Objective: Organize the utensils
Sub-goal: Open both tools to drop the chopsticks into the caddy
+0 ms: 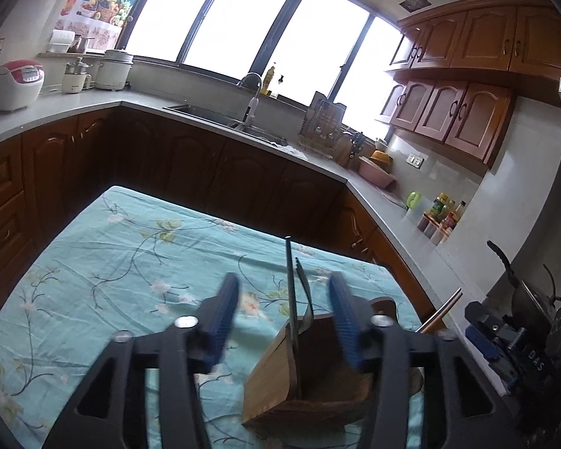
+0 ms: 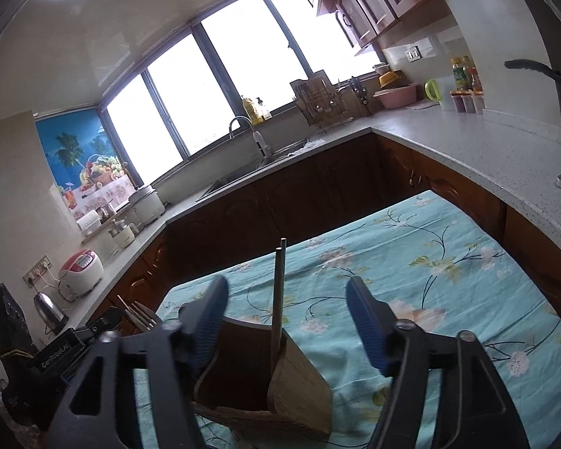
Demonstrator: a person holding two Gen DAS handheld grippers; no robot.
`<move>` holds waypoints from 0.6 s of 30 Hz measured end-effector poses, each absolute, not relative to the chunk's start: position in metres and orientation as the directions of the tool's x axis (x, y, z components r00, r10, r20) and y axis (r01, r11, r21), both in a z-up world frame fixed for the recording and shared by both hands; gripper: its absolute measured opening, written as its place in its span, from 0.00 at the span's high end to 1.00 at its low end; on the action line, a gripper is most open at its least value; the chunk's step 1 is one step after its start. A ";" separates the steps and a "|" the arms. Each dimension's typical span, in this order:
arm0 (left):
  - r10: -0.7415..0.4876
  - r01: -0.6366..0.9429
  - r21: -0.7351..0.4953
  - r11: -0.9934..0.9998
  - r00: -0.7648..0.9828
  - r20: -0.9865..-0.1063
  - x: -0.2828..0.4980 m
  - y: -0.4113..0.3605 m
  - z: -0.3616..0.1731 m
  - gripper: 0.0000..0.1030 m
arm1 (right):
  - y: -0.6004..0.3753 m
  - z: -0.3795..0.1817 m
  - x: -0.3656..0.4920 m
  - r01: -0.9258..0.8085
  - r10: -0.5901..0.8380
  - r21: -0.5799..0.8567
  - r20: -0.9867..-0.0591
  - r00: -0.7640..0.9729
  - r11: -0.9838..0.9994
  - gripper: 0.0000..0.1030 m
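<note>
Left wrist view: a floral-clothed worktop (image 1: 93, 262) carries a wooden utensil holder (image 1: 276, 385), where a thin dark utensil (image 1: 291, 299) stands upright beside a fork handle (image 1: 304, 288). Left tongs (image 1: 283, 299) and right tongs (image 2: 286, 307) hang spread above the holder, gripping nothing.

Your two black grippers wear ribbed blue finger pads (image 1: 224, 310) above a turquoise tablecloth (image 1: 104, 262) printed with pale blossoms and dark vines. The light-brown wooden utensil holder (image 2: 299, 385) carries what appear to be dark grey chopsticks (image 2: 278, 299).
</note>
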State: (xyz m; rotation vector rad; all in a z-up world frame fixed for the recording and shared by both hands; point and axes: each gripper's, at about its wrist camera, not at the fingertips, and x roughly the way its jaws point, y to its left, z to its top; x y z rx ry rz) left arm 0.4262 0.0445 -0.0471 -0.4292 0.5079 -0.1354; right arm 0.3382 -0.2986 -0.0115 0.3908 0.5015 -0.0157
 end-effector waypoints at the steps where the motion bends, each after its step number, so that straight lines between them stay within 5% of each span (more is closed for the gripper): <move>1: -0.224 0.012 -0.435 0.900 0.869 -0.440 0.421 0.047 -0.047 0.33 | -0.298 -0.012 0.337 0.108 0.081 0.361 -0.471 0.878 0.926 0.17; 4: -0.214 -0.003 -0.434 0.901 0.868 -0.449 0.410 0.050 -0.048 0.22 | -0.295 -0.012 0.332 0.106 0.077 0.352 -0.471 0.879 0.930 0.05; 18: -0.216 0.025 -0.374 0.927 0.852 -0.478 0.345 0.049 -0.034 0.21 | -0.282 -0.002 0.283 0.080 0.079 0.307 -0.471 0.879 0.948 0.04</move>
